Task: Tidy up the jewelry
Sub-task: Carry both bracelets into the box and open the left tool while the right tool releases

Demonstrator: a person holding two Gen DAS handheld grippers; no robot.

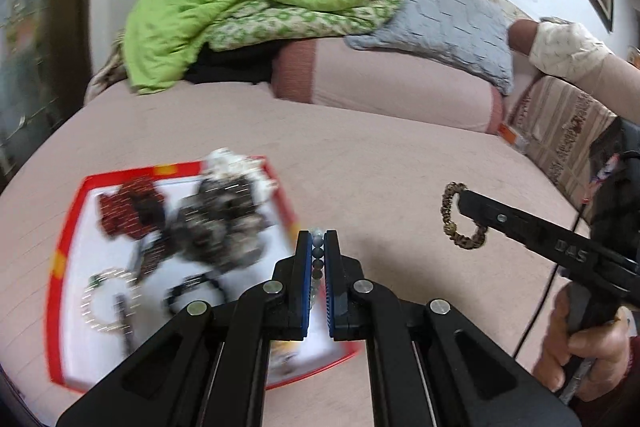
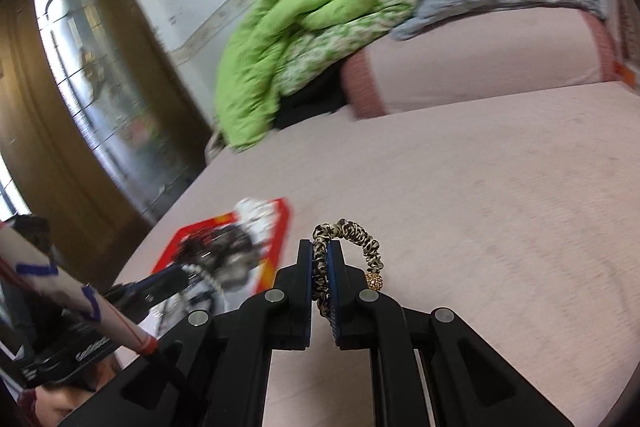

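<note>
A red tray [image 1: 64,267] full of jewelry sits on the pink bed [image 1: 380,155], lower left. The left gripper [image 1: 318,239] has its jaws shut on a bead string [image 1: 317,259] running straight along them. The right gripper [image 2: 320,247] has its jaws shut on a spotted scrunchie [image 2: 352,231], its loop bending right.

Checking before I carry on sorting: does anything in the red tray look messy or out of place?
Yes. In the red tray the jewelry lies in one tangled heap, blurred, and a white piece hangs over the far rim. Nothing looks broken or spilled onto the pink bedcover.

Satiny cloth scrunchie [image 2: 362,241]; smooth, perhaps glass, beads [image 1: 317,255].
</note>
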